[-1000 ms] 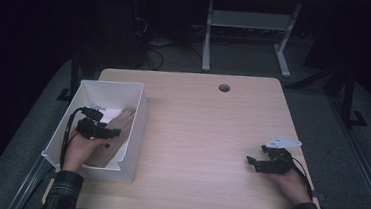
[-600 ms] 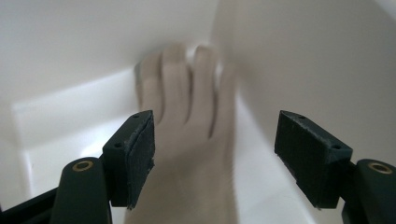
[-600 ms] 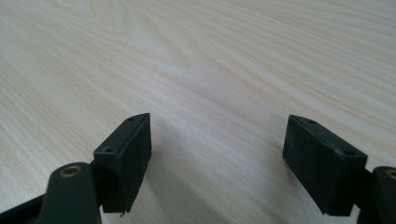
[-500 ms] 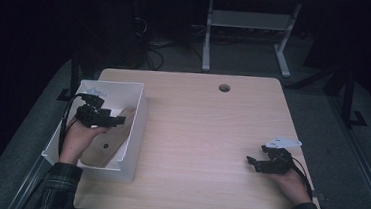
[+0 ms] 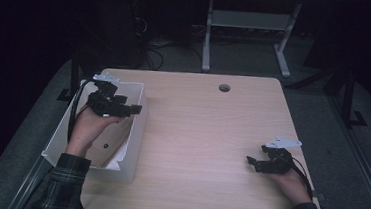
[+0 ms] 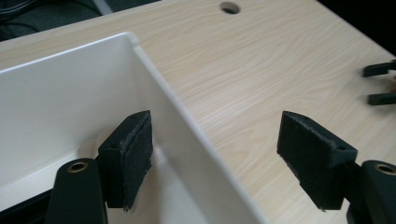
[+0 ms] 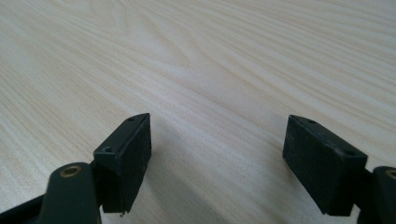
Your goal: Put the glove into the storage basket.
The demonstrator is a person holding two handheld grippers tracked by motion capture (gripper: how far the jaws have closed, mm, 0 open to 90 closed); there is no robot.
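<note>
High view: I hold my left gripper (image 5: pixel 134 109) over the white bin (image 5: pixel 131 145) at the table's (image 5: pixel 211 136) left edge, jaws just spreading wide and empty astride its right wall, while my right gripper (image 5: pixel 253 161) rests open, empty, near the right edge.

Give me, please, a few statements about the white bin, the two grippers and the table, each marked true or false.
1. The left gripper is above the white bin. True.
2. The left gripper is clamped on a bottle. False: its jaws are apart with nothing gripped; the bin's wall runs between them in the left gripper view.
3. The right gripper is inside the bin. False: it is low over the table near its right edge.
4. The right gripper is open and empty. True.
5. The table has a round hole near its far edge. True.
</note>
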